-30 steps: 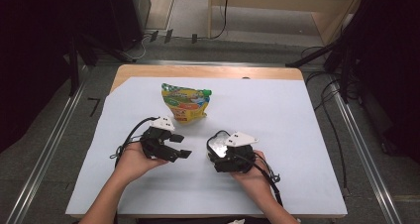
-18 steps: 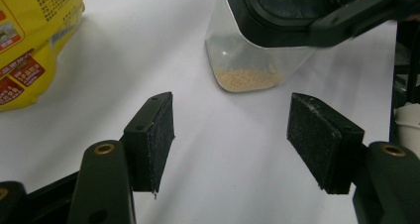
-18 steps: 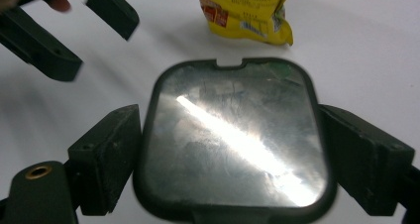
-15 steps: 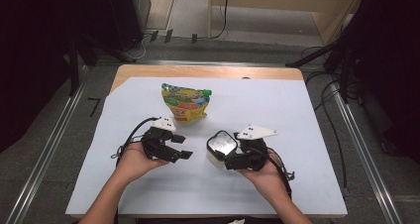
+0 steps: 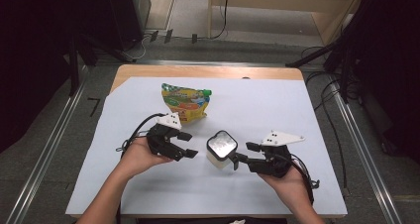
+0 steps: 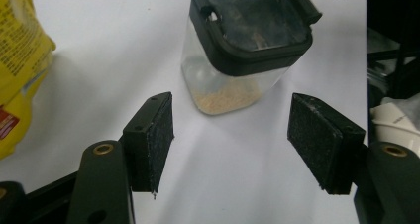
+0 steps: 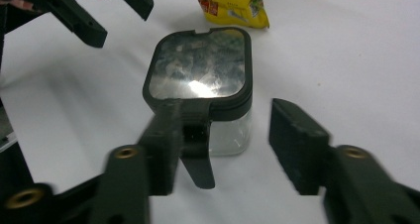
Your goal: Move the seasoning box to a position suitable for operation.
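High view: a clear jar (image 5: 221, 149) with a black lid stands upright near the middle of the white-covered bench (image 5: 297, 105), between the 2 grippers. The left gripper (image 5: 190, 144) points at it from the left, jaws apart, nothing between them. The right gripper (image 5: 240, 154) comes in from the right, its tips just beside the jar; its jaws have just been closing, with a gap left and no grip. A yellow snack bag (image 5: 185, 101) lies behind the jar, near the left gripper. The right half of the bench and its front strip lie bare; the far edge shows bare wood.

Left gripper view: the jar (image 6: 245, 50) stands ahead of the 2 pads (image 6: 153, 135), apart from both, a little pale powder at its bottom. The bag (image 6: 20, 70) lies at the left.

Right gripper view: the jar (image 7: 203, 90) stands just beyond the blurred jaws, the lid's hanging tab by 1 jaw. The bag (image 7: 230, 3) lies behind it, the left gripper (image 7: 109, 11) at upper left.
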`<state>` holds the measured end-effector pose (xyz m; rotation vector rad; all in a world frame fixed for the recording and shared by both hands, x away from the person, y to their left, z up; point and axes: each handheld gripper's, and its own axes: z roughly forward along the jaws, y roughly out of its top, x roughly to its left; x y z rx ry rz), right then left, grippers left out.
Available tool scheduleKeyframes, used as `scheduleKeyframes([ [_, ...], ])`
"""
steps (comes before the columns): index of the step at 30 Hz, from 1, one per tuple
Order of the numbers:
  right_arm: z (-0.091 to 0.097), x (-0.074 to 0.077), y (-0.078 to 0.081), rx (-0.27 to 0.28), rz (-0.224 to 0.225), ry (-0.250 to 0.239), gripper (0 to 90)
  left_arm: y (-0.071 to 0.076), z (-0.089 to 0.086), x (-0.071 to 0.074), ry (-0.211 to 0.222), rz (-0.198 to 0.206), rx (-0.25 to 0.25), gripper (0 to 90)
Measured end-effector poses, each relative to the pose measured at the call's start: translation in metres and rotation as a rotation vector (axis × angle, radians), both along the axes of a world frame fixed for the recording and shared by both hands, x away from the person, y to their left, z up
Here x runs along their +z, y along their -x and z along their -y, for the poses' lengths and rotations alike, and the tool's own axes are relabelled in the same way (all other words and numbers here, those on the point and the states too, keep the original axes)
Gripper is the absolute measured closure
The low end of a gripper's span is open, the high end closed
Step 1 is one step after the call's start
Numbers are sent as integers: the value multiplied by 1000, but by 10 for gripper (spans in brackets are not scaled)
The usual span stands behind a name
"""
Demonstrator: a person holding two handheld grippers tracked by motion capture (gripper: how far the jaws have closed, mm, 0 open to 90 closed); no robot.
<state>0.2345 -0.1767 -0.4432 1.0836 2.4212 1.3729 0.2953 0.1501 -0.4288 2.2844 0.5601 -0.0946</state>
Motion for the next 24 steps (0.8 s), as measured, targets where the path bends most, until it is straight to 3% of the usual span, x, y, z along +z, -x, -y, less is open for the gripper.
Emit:
scheduleKeyframes([
  [3,2,-3,-1,6,-33,-21,653,-5,7,2,-3,10,-22,343],
  [8,5,-2,2,12,-5,-18,779,-12,12,-3,-8,9,-30,319],
  [9,5,-3,3,17,-2,-13,808,-12,12,-5,-18,19,-33,319],
  [10,6,-6,5,29,-9,-6,878,-15,12,-10,-42,3,-40,323],
  [14,5,-10,6,53,-27,9,900,-15,13,-11,-36,-9,-43,323],
  [17,2,-11,10,83,-9,26,900,-11,16,-9,-47,25,-62,323],
  [24,-9,-18,20,107,-20,6,900,-13,16,-10,-23,18,-70,323],
])
